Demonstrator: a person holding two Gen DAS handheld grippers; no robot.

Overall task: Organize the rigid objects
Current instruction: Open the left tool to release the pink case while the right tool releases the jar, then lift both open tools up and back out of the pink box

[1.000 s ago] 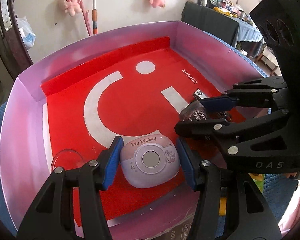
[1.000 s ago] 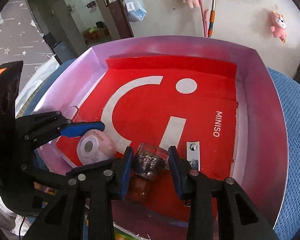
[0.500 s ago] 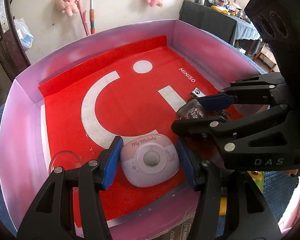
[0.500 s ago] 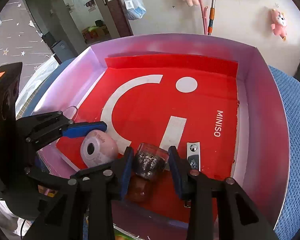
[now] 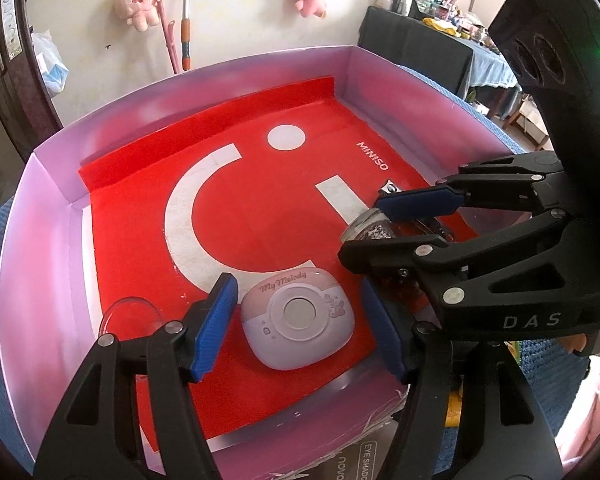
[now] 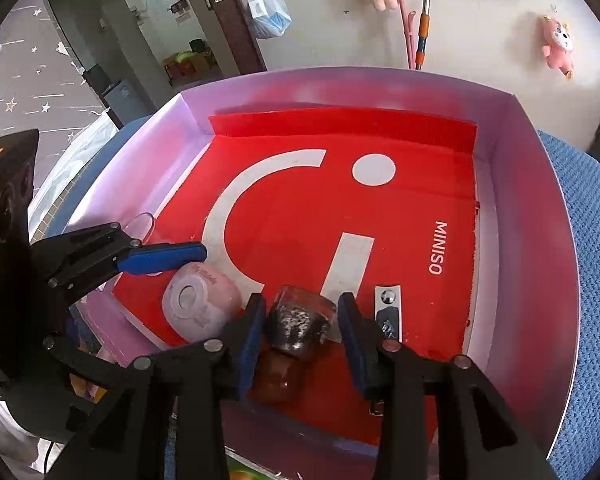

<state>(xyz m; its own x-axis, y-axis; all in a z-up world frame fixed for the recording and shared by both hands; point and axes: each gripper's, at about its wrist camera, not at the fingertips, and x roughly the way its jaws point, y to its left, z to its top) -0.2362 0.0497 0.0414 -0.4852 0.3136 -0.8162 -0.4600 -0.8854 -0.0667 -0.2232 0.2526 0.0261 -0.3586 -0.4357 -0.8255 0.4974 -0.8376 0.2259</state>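
A pink-and-lilac "My Melody" device [image 5: 298, 316] lies flat on the red floor of the box, between the blue pads of my left gripper [image 5: 298, 334]. Its jaws are opening, and a gap shows on each side of the device. A small glass jar of dark glittery bits [image 6: 300, 318] rests tilted on the red floor between the pads of my right gripper [image 6: 300, 336]. Those jaws are also opening, with a narrow gap on both sides of the jar. In the left wrist view the right gripper [image 5: 396, 232] reaches in from the right around the jar [image 5: 370, 230].
The box has lilac walls [image 5: 48, 240] and a red MINISO liner [image 6: 340, 208]. A clear round lid [image 5: 130, 316] leans in the near left corner. A small metal clipper [image 6: 388, 312] lies right of the jar. Blue knitted cloth [image 6: 588, 240] surrounds the box.
Both pairs of jaws have widened and let go: the left off the pink device, the right off the jar. Neither hand has shifted.
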